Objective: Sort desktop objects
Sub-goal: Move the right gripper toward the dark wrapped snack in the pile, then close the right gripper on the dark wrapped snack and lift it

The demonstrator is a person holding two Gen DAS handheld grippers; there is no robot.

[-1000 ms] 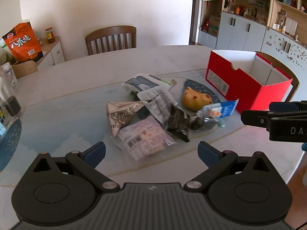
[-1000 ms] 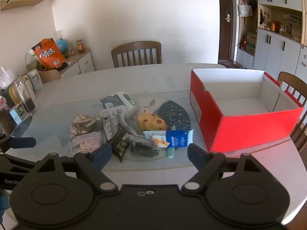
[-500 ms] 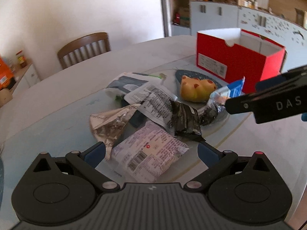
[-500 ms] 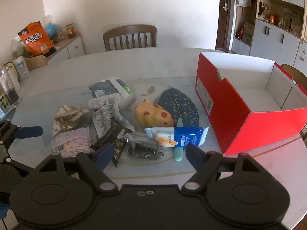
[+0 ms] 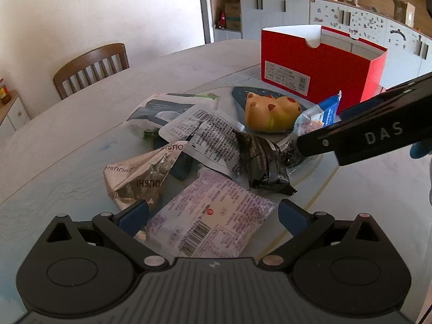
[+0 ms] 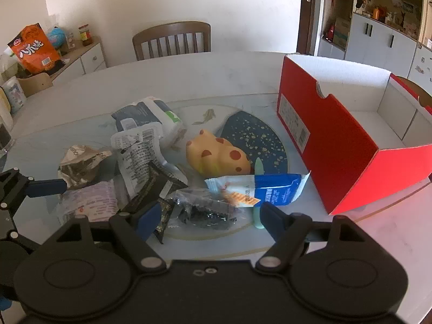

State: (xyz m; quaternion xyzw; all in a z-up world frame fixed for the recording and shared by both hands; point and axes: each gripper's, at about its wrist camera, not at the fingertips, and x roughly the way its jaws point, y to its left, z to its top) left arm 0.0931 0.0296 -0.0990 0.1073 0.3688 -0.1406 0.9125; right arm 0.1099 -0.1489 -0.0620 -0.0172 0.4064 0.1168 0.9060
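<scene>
A heap of snack packets lies on the table's glass top. My left gripper (image 5: 213, 213) is open, its fingers on either side of a pale purple packet (image 5: 208, 216). Behind it lie a silver foil packet (image 5: 137, 175), a white printed packet (image 5: 208, 135), a black wrapper (image 5: 264, 162) and a yellow spotted toy (image 5: 270, 110). My right gripper (image 6: 208, 218) is open, low over a clear packet with dark contents (image 6: 205, 208), just short of a blue and white wrapper (image 6: 262, 189). An open red box (image 6: 337, 145) stands at the right, empty.
A wooden chair (image 6: 172, 37) stands at the table's far side. A sideboard with an orange snack bag (image 6: 32, 48) is at the far left. White cabinets (image 5: 297, 13) line the back right wall. A mint green stick (image 6: 258, 167) lies by the toy.
Both grippers have moved forward and down toward the heap. The left one swung right and now straddles the purple packet. The right one closed in on the clear packet.
</scene>
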